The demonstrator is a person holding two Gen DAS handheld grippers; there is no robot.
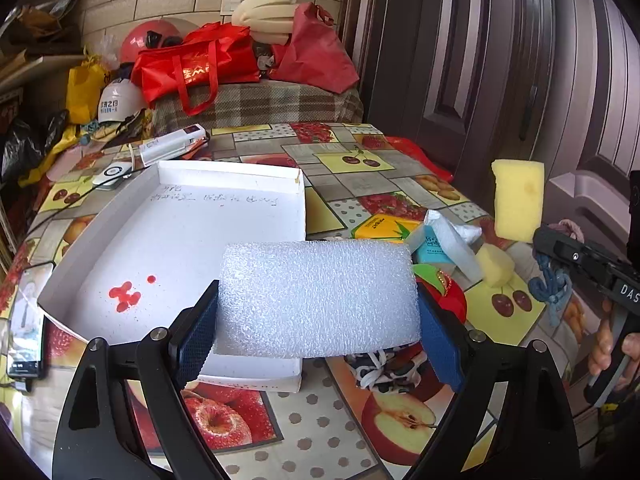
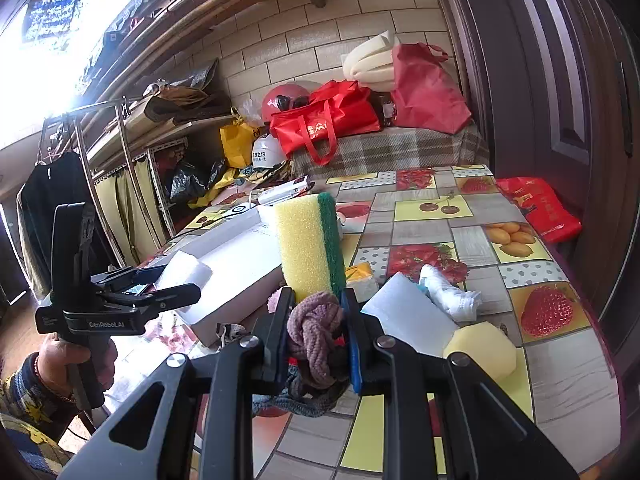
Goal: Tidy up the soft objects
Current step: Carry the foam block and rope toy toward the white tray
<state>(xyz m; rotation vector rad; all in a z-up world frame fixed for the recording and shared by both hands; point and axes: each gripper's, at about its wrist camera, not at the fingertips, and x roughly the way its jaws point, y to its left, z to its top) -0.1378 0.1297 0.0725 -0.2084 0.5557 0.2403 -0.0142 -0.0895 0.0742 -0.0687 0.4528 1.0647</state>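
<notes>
Task looks early. The white tray box point(image 1: 168, 216) on the counter point(image 1: 360, 184) is the biggest container and has nothing soft in it yet, only red spots and some handwriting on its floor.

Left claw point(image 1: 316, 320) is grasping the white foam block point(image 1: 320, 300) w/ jaws set wide, pads pressed on both ends; block is held up over the tray's near corner, not in it yet.

Right claw point(image 2: 316, 320) is clenched tight on the yellow-green sponge point(image 2: 310, 240), lifted clear of the counter, w/ a pinkish knotted rope point(image 2: 316, 328) bunched btwn the fingers too.

Left to sort, I'd judge: round yellow sponge point(image 2: 480, 348), white cloth wad point(image 2: 452, 294), another white foam piece point(image 2: 408, 316), a patterned fabric bit point(image 1: 384, 372), all loose on the counter beside the tray.
</notes>
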